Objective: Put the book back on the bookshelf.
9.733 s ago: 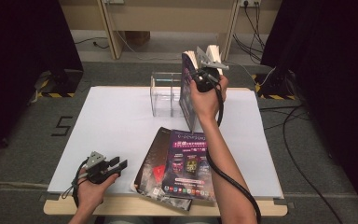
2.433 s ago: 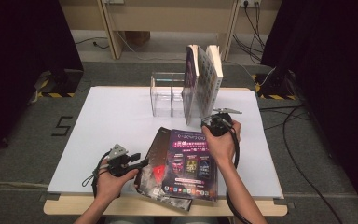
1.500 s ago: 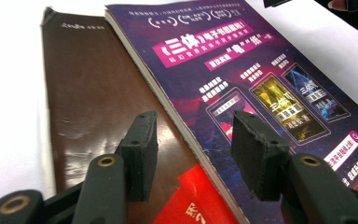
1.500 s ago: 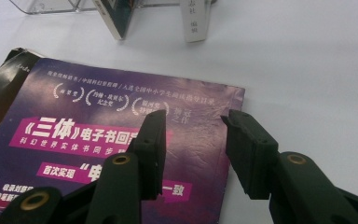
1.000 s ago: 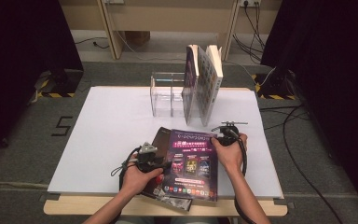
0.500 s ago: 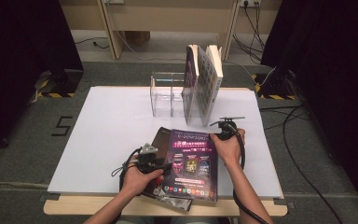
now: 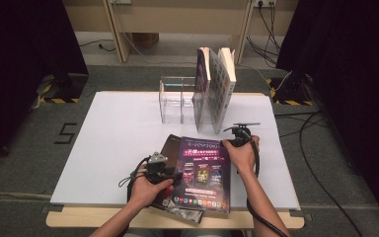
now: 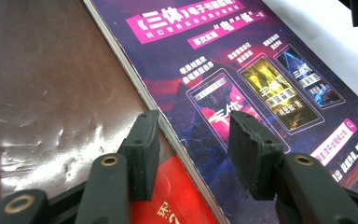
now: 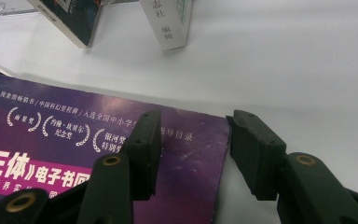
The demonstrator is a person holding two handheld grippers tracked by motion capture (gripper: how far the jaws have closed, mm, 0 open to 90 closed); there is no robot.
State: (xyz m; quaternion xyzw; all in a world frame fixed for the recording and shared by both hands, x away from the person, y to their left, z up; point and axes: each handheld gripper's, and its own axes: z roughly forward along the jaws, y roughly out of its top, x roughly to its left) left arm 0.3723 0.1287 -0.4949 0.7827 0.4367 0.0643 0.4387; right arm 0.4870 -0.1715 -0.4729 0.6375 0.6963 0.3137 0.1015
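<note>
high view lays out the white worktop, with a clear acrylic rack standing near its far edge and two books upright at the rack's right end: a dark-covered upright book and, just beside it, a pale-spined upright book that leans toward it. nearer the person lies a flat stack. on top is the purple book, cover up, with pink banner lettering and three small cover pictures. under it, showing past its left side, is a dark brown glossy book, and something printed pokes out at the near edge.

the left claw sits at the left edge of the purple book, held in the person's left hand. left gripper view shows its jaws apart and straddling that edge, one pad over the brown cover and the other over the purple cover; they have just been closing a little, and neither pad presses on the book's edge.

the right claw is at the far right corner of the purple book, in the right hand. right gripper view shows its jaws spread, having just been opening, with the book's corner between them: one pad above the cover, the other over the bare worktop beside it, gripping nothing.
</note>
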